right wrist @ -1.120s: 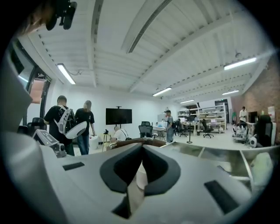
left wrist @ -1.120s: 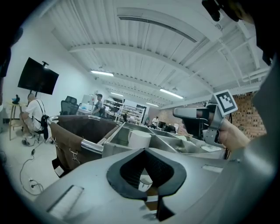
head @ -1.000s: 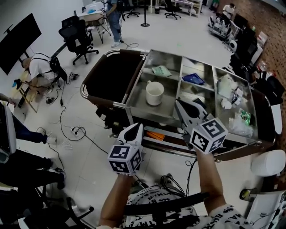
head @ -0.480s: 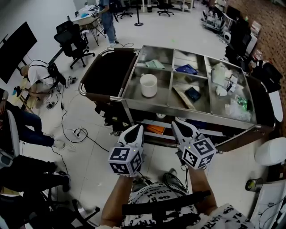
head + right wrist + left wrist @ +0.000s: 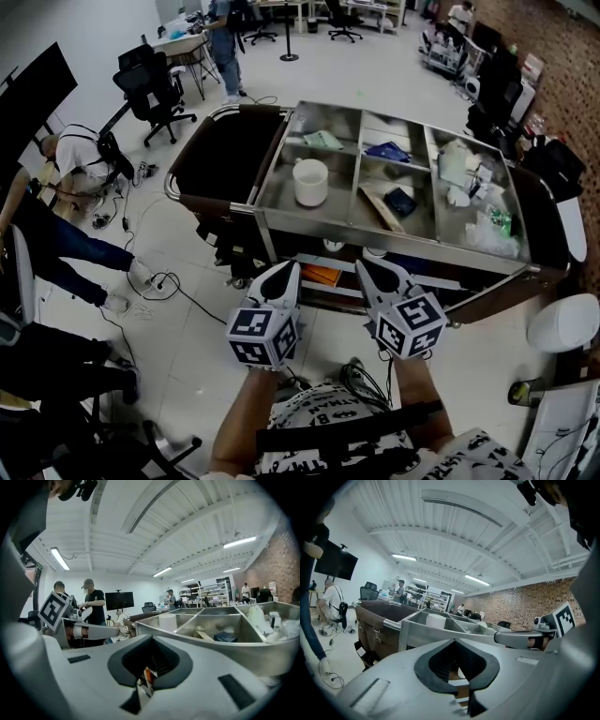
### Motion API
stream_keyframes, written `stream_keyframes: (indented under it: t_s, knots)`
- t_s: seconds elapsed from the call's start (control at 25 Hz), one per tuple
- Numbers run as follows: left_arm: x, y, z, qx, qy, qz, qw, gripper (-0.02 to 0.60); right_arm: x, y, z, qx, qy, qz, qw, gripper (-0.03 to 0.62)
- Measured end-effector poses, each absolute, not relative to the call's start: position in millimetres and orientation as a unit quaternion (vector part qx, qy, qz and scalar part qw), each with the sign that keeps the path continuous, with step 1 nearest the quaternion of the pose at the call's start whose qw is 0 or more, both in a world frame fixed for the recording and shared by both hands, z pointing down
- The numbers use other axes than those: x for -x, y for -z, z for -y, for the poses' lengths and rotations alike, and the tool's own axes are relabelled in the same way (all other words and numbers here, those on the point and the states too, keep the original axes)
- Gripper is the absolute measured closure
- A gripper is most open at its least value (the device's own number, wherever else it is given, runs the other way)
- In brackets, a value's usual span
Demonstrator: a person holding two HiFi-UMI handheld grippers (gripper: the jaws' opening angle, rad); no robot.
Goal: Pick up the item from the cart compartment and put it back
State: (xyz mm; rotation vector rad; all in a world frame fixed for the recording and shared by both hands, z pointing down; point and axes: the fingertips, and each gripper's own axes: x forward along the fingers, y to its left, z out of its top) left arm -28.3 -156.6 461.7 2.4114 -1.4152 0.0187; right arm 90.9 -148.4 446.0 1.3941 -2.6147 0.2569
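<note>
A steel cart (image 5: 309, 223) stands ahead of me with several open compartments. The left one holds a white cup (image 5: 310, 182) and a green packet (image 5: 323, 140). In the middle section lie a blue packet (image 5: 387, 151), a small dark item (image 5: 402, 201) and a wooden stick (image 5: 379, 206). White bags (image 5: 458, 167) fill the right section. My left gripper (image 5: 285, 271) and right gripper (image 5: 367, 270) hover side by side in front of the cart's near edge, both shut and empty. The cart rim (image 5: 197, 641) shows beyond the right gripper (image 5: 150, 660), and the cup (image 5: 437, 620) beyond the left gripper (image 5: 457, 665).
A dark brown bin (image 5: 221, 156) hangs on the cart's left end. Cables (image 5: 155, 277) trail over the floor on the left, near seated people and office chairs (image 5: 155, 89). A white round stool (image 5: 562, 328) stands at the right. An orange item (image 5: 323, 276) sits on the cart's lower shelf.
My right gripper has drawn back from over the cart's middle compartment to in front of the cart, level with the left gripper. The left gripper has stayed put.
</note>
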Motion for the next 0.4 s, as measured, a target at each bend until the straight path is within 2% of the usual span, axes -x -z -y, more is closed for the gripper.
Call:
stream_keyframes:
  t_s: [0.4]
  knots:
    - [30.3, -459.8, 154.4, -0.850, -0.004, 0.498, 0.172, 0.581, -90.2, -447.7, 142.6, -0.468, -0.088, 0.875, 0.087, 0.594]
